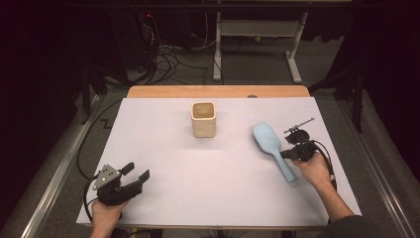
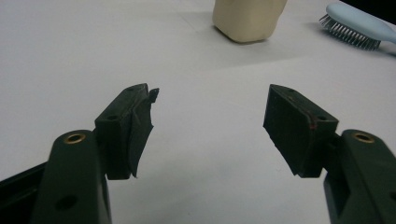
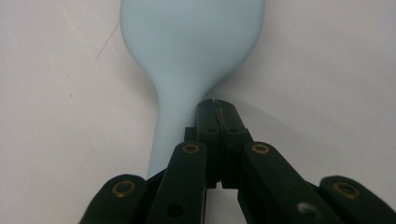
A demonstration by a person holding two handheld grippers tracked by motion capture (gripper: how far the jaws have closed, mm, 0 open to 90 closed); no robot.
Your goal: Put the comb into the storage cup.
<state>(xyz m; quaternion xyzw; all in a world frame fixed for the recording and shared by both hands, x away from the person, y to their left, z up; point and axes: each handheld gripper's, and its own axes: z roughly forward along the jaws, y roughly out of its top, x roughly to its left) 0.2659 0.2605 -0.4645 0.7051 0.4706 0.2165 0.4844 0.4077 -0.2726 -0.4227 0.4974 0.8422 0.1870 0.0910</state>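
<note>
High view first: at the near edge we see both forearms coming in from the bottom. Left hand (image 1: 106, 210) sits at the near-left corner of the white sheet (image 1: 208, 183), wrapped round the left gripper (image 1: 136, 173), which lies low over the sheet and points fwd and to the right. It carries the grey three-cornered plate on top, w/ a black cable looping off the table edge. Its jaws are spread wide, nothing between them. In the left gripper view we see matte black blocky pads (image 2: 289, 126), one w/ torn tape curling off its face, and bare sheet in the gap.

Right hand (image 1: 312, 168) is on the right side, a bit further in, wrist angled inward, holding the right gripper (image 1: 287, 154). In the right gripper view its jaws are pressed flat together; the black pads meet w/ no gap and nothing clamped. They sit just beside the hairbrush (image 3: 187, 60) neck, at its right edge; we can't tell if they touch it.

Hairbrush (image 1: 272, 148) is pale blue, smooth plastic, oval head tapering to a slim handle. It lies on the sheet, handle toward the person. Left gripper view shows grey bristles under the head.

Further back, mid-sheet: a cream cup (image 1: 203, 119), squarish w/ rounded corners, matte, upright, well apart from both grippers. Beyond the sheet we see a strip of wooden table (image 1: 218, 91).
</note>
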